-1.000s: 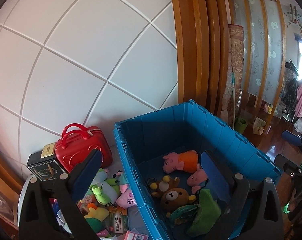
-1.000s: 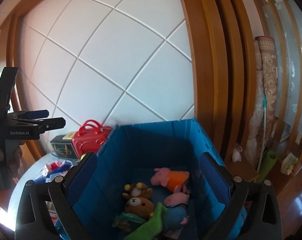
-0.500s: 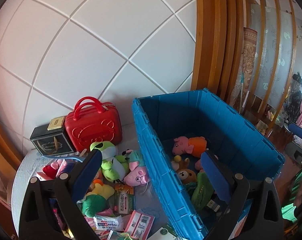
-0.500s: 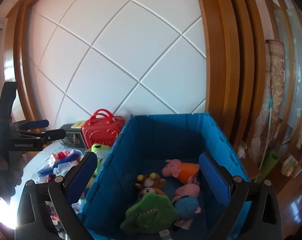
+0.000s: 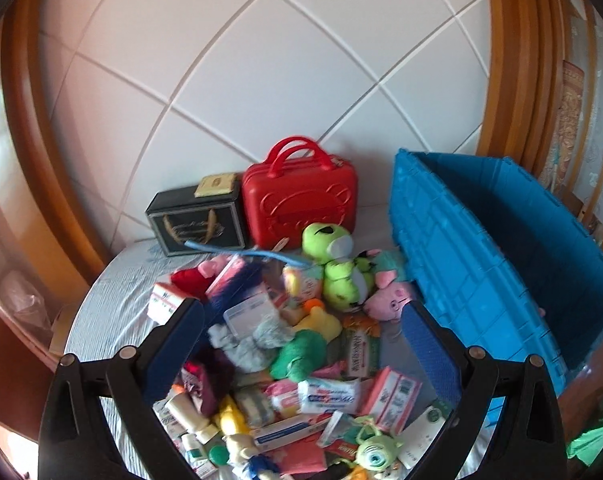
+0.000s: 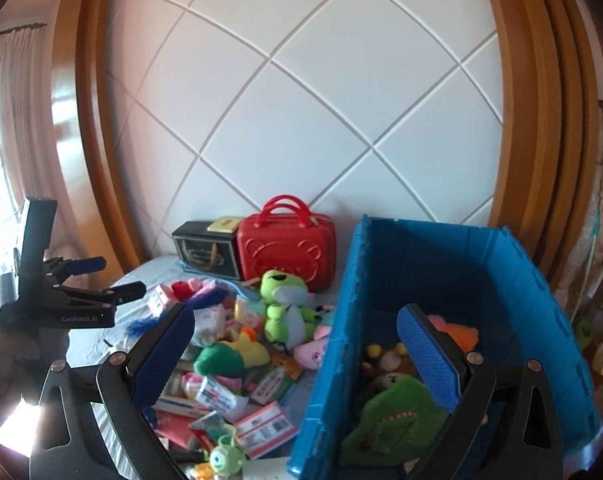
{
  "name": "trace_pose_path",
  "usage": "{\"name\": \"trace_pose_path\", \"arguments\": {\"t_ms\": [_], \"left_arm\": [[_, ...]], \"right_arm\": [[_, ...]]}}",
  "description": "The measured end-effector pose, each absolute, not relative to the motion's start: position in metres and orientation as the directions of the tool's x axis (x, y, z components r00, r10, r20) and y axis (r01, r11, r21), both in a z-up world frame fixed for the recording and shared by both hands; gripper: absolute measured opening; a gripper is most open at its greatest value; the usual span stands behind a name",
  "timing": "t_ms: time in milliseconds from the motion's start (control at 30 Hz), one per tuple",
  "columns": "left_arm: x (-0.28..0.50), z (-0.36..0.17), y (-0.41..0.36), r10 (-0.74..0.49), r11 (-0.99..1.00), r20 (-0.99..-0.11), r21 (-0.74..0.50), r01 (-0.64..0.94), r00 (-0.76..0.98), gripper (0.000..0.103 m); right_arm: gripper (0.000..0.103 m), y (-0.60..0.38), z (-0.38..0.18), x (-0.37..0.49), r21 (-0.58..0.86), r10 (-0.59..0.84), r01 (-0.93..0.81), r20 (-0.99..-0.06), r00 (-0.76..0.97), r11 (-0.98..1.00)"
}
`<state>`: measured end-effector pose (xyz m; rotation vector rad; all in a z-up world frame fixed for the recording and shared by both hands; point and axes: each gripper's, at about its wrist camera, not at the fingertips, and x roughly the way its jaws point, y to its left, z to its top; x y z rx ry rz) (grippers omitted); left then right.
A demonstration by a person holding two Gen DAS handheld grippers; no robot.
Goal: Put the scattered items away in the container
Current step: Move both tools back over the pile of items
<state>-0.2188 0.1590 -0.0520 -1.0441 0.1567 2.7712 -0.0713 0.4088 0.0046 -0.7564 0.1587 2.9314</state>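
Note:
A blue plastic crate stands on the right of a cloth-covered table. It holds several plush toys, among them a green dinosaur and an orange-clad pig. A heap of scattered items lies left of it: a green frog plush, a pink pig plush, a yellow duck plush and several small packets. My left gripper is open and empty above the heap; it also shows in the right wrist view. My right gripper is open and empty over the crate's near left wall.
A red toy suitcase and a black box stand at the back against the white tiled wall. Wooden frames flank the wall. The table edge curves away at the left.
Both grippers have swung left, away from the crate's inside. The left wrist view now looks onto the heap, and the right gripper has shifted to straddle the crate's left wall.

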Motion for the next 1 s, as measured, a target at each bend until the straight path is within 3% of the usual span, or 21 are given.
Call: {"name": "trace_pose_path", "arguments": {"t_ms": [500,833,1000], "left_arm": [[-0.235,-0.21,0.009,-0.087,-0.996,-0.843,0.079,0.038,-0.531,0.1],[-0.252,-0.293,-0.023,-0.108,-0.994,-0.9,0.094,0.054,-0.421,0.1],[-0.253,-0.315,-0.03,-0.081,-0.996,-0.924,0.066,0.053,-0.373,0.1]], "right_arm": [[0.103,0.322,-0.076,-0.132,0.039,0.043,-0.085,-0.621,-0.783,-0.996],[0.103,0.316,-0.212,-0.162,0.027,0.062,-0.148,-0.822,-0.565,-0.989],[0.103,0.311,-0.254,-0.159,0.044,0.041,-0.162,-0.872,-0.487,-0.986]]}}
